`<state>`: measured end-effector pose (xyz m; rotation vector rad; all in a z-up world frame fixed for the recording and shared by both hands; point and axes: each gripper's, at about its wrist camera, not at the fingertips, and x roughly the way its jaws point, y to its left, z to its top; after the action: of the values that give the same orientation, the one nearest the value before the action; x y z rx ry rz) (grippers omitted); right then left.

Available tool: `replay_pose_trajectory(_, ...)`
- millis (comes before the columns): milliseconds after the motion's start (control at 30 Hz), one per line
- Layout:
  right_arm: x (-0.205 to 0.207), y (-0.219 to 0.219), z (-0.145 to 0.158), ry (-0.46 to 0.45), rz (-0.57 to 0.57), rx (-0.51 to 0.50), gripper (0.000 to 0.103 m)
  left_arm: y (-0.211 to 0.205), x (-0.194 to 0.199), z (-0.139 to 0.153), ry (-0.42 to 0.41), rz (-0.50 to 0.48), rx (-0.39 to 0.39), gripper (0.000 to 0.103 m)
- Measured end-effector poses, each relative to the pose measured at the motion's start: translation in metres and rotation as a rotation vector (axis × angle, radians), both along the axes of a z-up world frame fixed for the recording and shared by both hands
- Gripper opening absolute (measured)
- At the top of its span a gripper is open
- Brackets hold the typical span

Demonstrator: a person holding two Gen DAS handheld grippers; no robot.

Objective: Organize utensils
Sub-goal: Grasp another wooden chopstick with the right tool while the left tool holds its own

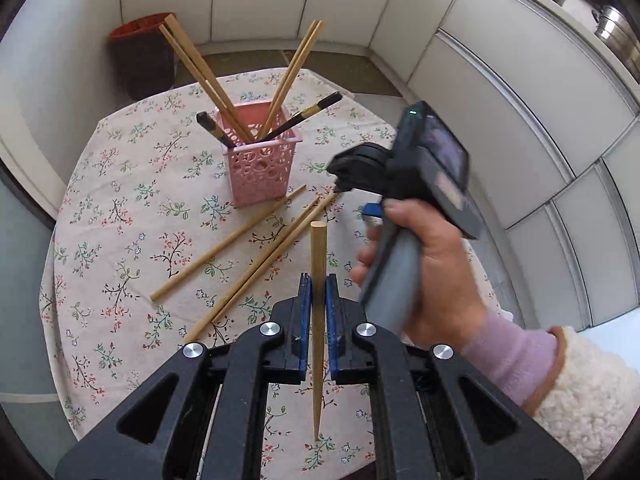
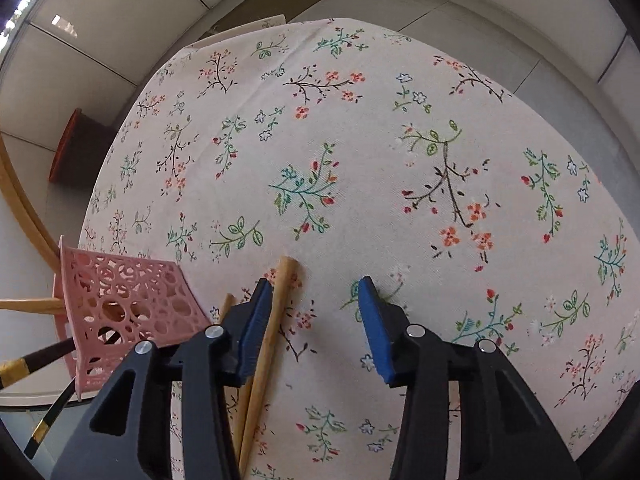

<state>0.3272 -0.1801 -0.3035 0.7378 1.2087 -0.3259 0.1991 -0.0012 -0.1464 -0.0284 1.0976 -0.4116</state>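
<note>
Bare tablecloth (image 2: 400, 140) beyond right claw (image 2: 316, 292)

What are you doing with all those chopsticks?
A person is tidying chopsticks into the pink basket using two hand-held grippers. The left gripper is shut on one bamboo chopstick, lifted off the flowered tablecloth. The right gripper is open, down at the cloth around the end of a loose chopstick, not squeezing it yet. Three chopsticks lie on the cloth; six already stand in the basket.
</note>
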Motion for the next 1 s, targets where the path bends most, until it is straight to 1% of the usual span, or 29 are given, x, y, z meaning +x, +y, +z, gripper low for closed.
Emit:
replay_pose_trajectory(167, 0.012, 0.010, 0.001, 0.015, -0.005, -0.058, 0.045, 0.009, -0.007, 0.016, -0.041, -0.005, -0.034, 0.006)
replay_pose_trajectory(267, 0.017, 0.019, 0.001, 0.033, 0.033, -0.122, 0.046, 0.014, -0.007, 0.021, -0.056, 0.002, -0.049, 0.006)
replay_pose_trajectory(367, 0.016, 0.024, 0.001, 0.027, 0.081, -0.155, 0.044, 0.018, -0.007, 0.024, -0.064, 0.013, -0.053, 0.006)
replay_pose_trajectory(400, 0.016, 0.025, 0.001, 0.024, 0.091, -0.164, 0.038, 0.020, -0.007, 0.024, -0.066, 0.019, -0.055, 0.006)
replay_pose_trajectory(433, 0.013, 0.022, 0.001, 0.021, 0.103, -0.169, 0.026, 0.022, -0.006, 0.025, -0.069, 0.025, -0.056, 0.006)
replay_pose_trajectory(467, 0.009, 0.018, 0.001, 0.023, 0.113, -0.179, 0.018, 0.025, -0.006, 0.026, -0.071, 0.033, -0.057, 0.006)
replay_pose_trajectory(533, 0.000, 0.007, -0.002, -0.003, 0.151, -0.142, 0.009, 0.030, -0.005, 0.026, -0.074, 0.044, -0.062, 0.007)
replay_pose_trajectory(600, -0.011, -0.003, -0.003, 0.005, 0.187, -0.126, 0.006, 0.034, -0.005, 0.028, -0.073, 0.050, -0.080, 0.009)
replay_pose_trajectory(667, -0.022, -0.009, -0.005, 0.012, 0.214, -0.108, 0.006, 0.035, -0.004, 0.028, -0.072, 0.052, -0.091, 0.009)
replay_pose_trajectory(733, -0.033, -0.020, -0.006, -0.010, 0.236, -0.051, 0.007, 0.035, -0.004, 0.028, -0.073, 0.050, -0.095, 0.009)
replay_pose_trajectory(800, -0.042, -0.031, -0.006, -0.024, 0.235, -0.018, 0.008, 0.033, -0.006, 0.029, -0.075, 0.036, -0.097, 0.006)
replay_pose_trajectory(900, -0.055, -0.042, -0.005, -0.042, 0.236, -0.029, 0.008, 0.030, -0.010, 0.030, -0.075, 0.017, -0.102, 0.003)
replay_pose_trajectory(1000, -0.070, -0.055, -0.003, -0.066, 0.221, -0.004, 0.008, 0.029, -0.012, 0.031, -0.075, 0.015, -0.099, 0.002)
